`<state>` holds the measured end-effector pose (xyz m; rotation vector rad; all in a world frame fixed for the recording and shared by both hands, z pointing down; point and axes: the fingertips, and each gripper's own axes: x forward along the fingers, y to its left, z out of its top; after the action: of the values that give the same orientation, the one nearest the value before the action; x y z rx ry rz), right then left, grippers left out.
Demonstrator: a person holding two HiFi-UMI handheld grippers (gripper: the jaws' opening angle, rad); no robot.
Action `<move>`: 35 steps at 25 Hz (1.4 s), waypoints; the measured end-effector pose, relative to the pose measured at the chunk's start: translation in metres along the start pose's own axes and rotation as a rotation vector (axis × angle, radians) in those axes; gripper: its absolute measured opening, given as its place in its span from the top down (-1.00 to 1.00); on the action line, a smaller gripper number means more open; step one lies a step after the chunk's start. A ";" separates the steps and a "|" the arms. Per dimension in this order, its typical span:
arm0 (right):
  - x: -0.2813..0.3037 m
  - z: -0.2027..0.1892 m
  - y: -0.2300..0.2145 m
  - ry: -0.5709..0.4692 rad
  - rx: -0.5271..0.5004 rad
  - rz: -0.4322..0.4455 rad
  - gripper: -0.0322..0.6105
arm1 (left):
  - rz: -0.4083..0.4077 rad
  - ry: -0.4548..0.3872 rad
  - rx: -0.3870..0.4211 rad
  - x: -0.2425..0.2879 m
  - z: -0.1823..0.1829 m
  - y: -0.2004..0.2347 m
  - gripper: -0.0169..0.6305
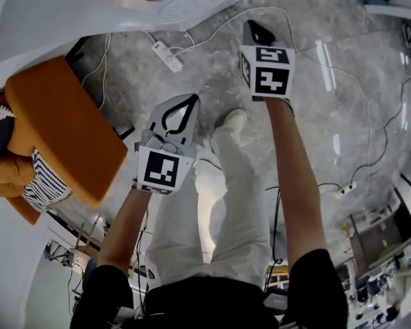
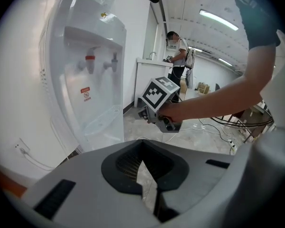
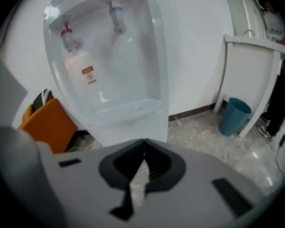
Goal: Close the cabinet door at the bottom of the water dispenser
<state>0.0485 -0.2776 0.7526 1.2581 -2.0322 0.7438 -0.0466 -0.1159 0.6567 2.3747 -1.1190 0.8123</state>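
The white water dispenser (image 3: pixel 109 65) stands ahead, with a red tap and a blue tap over its drip tray (image 3: pixel 126 109). In the left gripper view the water dispenser (image 2: pixel 92 80) is at the left. Its bottom cabinet door is hidden behind the gripper bodies in both gripper views. My right gripper (image 3: pixel 144 145) is shut with nothing in it and hangs in front of the dispenser, apart from it. My left gripper (image 2: pixel 142 144) is also shut and empty, lower and further back. In the head view the left gripper (image 1: pixel 193 101) and the right gripper (image 1: pixel 257 29) are both held over the floor.
An orange seat (image 1: pixel 61 125) with a striped cloth (image 1: pixel 44 180) stands left of the dispenser. A white power strip (image 1: pixel 168 55) and cables lie on the marble floor. A blue bin (image 3: pixel 233 115) sits by a white table at the right. A person (image 2: pixel 179 56) stands in the background.
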 end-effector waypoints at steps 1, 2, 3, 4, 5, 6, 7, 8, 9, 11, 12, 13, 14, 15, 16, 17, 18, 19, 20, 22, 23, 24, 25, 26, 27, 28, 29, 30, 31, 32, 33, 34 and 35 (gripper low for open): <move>-0.010 0.001 0.003 -0.001 0.003 0.003 0.79 | 0.002 -0.004 -0.002 -0.006 0.006 -0.002 0.93; -0.021 0.001 0.005 -0.002 0.004 0.005 0.79 | 0.003 -0.009 -0.004 -0.011 0.013 -0.004 0.93; -0.033 0.001 0.007 -0.001 0.006 0.007 0.79 | 0.000 -0.012 -0.005 -0.016 0.019 -0.007 0.93; -0.044 0.001 0.009 0.002 0.008 0.008 0.79 | -0.005 -0.013 -0.005 -0.022 0.025 -0.009 0.93; -0.055 0.002 0.011 0.004 0.013 0.009 0.79 | -0.011 -0.014 -0.002 -0.027 0.032 -0.011 0.93; -0.066 0.003 0.014 0.006 0.019 0.012 0.79 | -0.015 -0.016 0.003 -0.032 0.038 -0.013 0.93; -0.077 0.004 0.017 0.007 0.026 0.015 0.79 | -0.018 -0.019 0.010 -0.037 0.045 -0.013 0.92; -0.088 0.006 0.020 0.008 0.032 0.019 0.79 | -0.019 -0.022 0.016 -0.042 0.053 -0.014 0.93; -0.099 0.009 0.023 0.008 0.034 0.022 0.79 | -0.020 -0.027 0.022 -0.046 0.060 -0.014 0.93; -0.120 0.017 0.028 0.001 0.029 0.023 0.79 | -0.020 -0.038 0.028 -0.055 0.076 -0.012 0.93; -0.131 0.021 0.031 -0.004 0.027 0.023 0.79 | -0.019 -0.041 0.029 -0.061 0.083 -0.011 0.93; -0.142 0.025 0.034 -0.007 0.029 0.024 0.79 | -0.018 -0.042 0.033 -0.067 0.089 -0.010 0.93; -0.152 0.027 0.038 -0.012 0.035 0.025 0.79 | -0.018 -0.042 0.040 -0.073 0.094 -0.010 0.93; -0.162 0.030 0.040 -0.017 0.043 0.025 0.79 | -0.018 -0.044 0.047 -0.078 0.101 -0.010 0.93; -0.173 0.032 0.042 -0.022 0.051 0.024 0.79 | -0.019 -0.048 0.053 -0.084 0.107 -0.011 0.93; -0.183 0.032 0.045 -0.023 0.059 0.023 0.79 | -0.019 -0.053 0.057 -0.090 0.113 -0.011 0.93; -0.195 0.031 0.049 -0.019 0.066 0.024 0.79 | -0.019 -0.054 0.059 -0.098 0.118 -0.013 0.93; -0.207 0.029 0.055 -0.010 0.073 0.026 0.79 | -0.019 -0.054 0.058 -0.108 0.122 -0.015 0.93; -0.220 0.027 0.061 0.000 0.077 0.030 0.79 | -0.018 -0.053 0.056 -0.117 0.126 -0.018 0.93; -0.242 0.031 0.070 0.005 0.074 0.036 0.79 | -0.017 -0.055 0.062 -0.131 0.136 -0.022 0.93; -0.251 0.036 0.072 -0.001 0.074 0.038 0.79 | -0.019 -0.056 0.071 -0.137 0.142 -0.023 0.93; -0.261 0.042 0.074 -0.008 0.076 0.039 0.79 | -0.022 -0.056 0.082 -0.142 0.147 -0.023 0.93; -0.271 0.047 0.076 -0.017 0.080 0.039 0.79 | -0.023 -0.057 0.089 -0.149 0.153 -0.023 0.93; -0.281 0.053 0.077 -0.026 0.082 0.038 0.79 | -0.022 -0.059 0.092 -0.156 0.158 -0.022 0.93; -0.291 0.059 0.078 -0.036 0.083 0.036 0.79 | -0.017 -0.062 0.092 -0.164 0.163 -0.021 0.93; -0.301 0.065 0.079 -0.046 0.083 0.035 0.79 | -0.010 -0.065 0.090 -0.171 0.169 -0.020 0.93; -0.311 0.071 0.080 -0.056 0.083 0.033 0.79 | -0.003 -0.071 0.088 -0.178 0.175 -0.020 0.93; -0.321 0.077 0.080 -0.067 0.085 0.030 0.79 | 0.003 -0.079 0.089 -0.184 0.182 -0.020 0.93; -0.331 0.083 0.080 -0.080 0.088 0.028 0.79 | 0.007 -0.089 0.090 -0.190 0.190 -0.021 0.93; -0.341 0.090 0.080 -0.095 0.091 0.024 0.79 | 0.009 -0.100 0.091 -0.195 0.198 -0.022 0.93; -0.350 0.097 0.080 -0.110 0.092 0.021 0.79 | 0.011 -0.111 0.091 -0.200 0.206 -0.023 0.93; -0.358 0.104 0.080 -0.125 0.092 0.019 0.79 | 0.011 -0.123 0.088 -0.205 0.213 -0.025 0.93; -0.367 0.110 0.081 -0.139 0.090 0.017 0.79 | 0.010 -0.135 0.086 -0.210 0.221 -0.027 0.93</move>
<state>0.0784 -0.1227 0.3945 1.3785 -2.1434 0.7834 -0.0594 -0.1055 0.3513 2.5296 -1.1711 0.7252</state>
